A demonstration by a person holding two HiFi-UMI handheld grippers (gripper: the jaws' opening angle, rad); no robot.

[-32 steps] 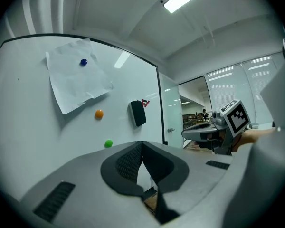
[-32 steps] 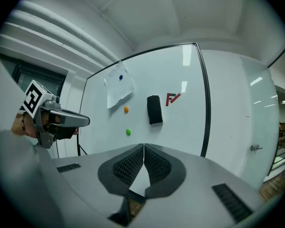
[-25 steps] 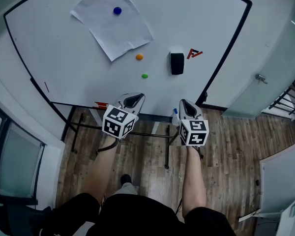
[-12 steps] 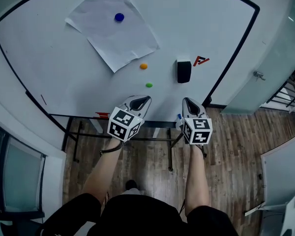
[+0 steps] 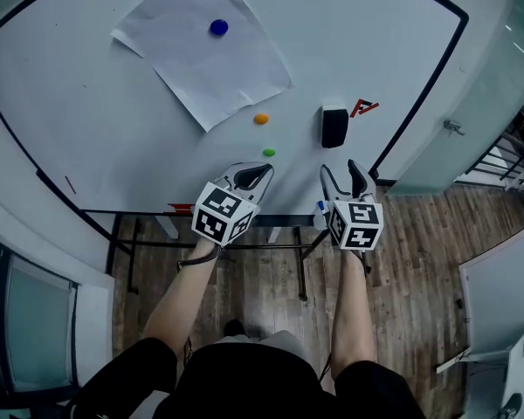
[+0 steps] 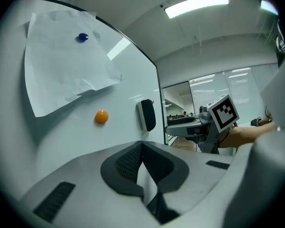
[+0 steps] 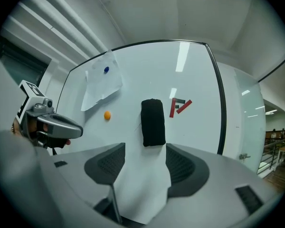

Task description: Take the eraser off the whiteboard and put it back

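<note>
**Eraser (image 5: 334, 127) on the whiteboard (image 5: 113, 129), right claw spreading before it**

We start at the board's upper left, where a sheet of paper (image 5: 201, 59) hangs tilted, pinned near its top by a blue magnet (image 5: 218, 27). Just beyond the sheet's lower right corner we find an orange magnet (image 5: 261, 119), and below that a green magnet (image 5: 269, 153), both stuck to bare board. Further right, the black eraser stands upright on the board surface, close to the right edge and near the lower right corner. A small red and black mark (image 5: 363, 107) sits just beside the eraser's upper right.

Along the board's bottom edge runs a narrow tray ledge (image 5: 279, 220). It carries a red item (image 5: 179, 207) towards the left and a blue item (image 5: 320, 206) towards the right; both are too small for us to name.

The left gripper (image 6: 142, 144) points at the board below the green magnet, its pads pressed together at the tips with nothing between them. The right gripper (image 7: 145, 151) points at the board directly below the eraser. Its jaws are opening and stand wide apart, with nothing between the pads, and the eraser lies beyond their tips, apart from them.
</note>
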